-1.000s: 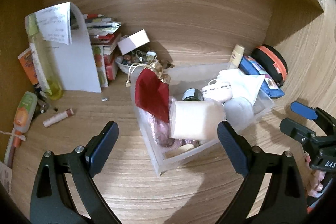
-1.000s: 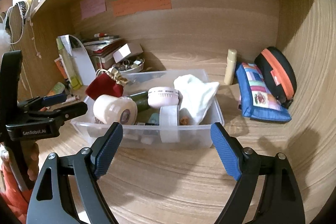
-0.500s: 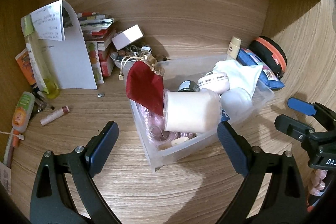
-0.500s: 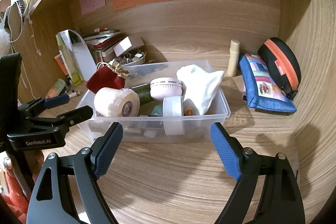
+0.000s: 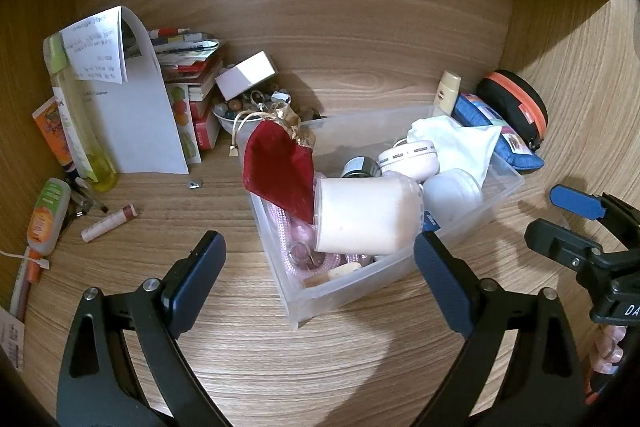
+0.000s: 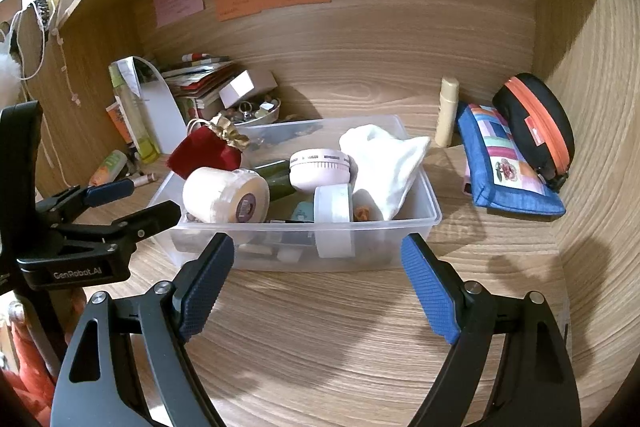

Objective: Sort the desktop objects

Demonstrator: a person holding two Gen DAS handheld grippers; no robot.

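Note:
A clear plastic bin sits mid-desk, filled with a red pouch, a cream jar, a round pink case, a white cloth and small items. My left gripper is open and empty just in front of the bin's near corner. My right gripper is open and empty before the bin's long side. Each gripper shows in the other's view: the right one, the left one.
A blue patchwork pouch and a black-orange case lie right of the bin beside a beige tube. At the left: folded paper, stacked booklets, a bowl of trinkets, a lip balm, an orange tube.
Both grippers have drawn back slightly and tilted, so the bin sits a little farther and lower in both views. Both stay open. Nothing on the desk moved.

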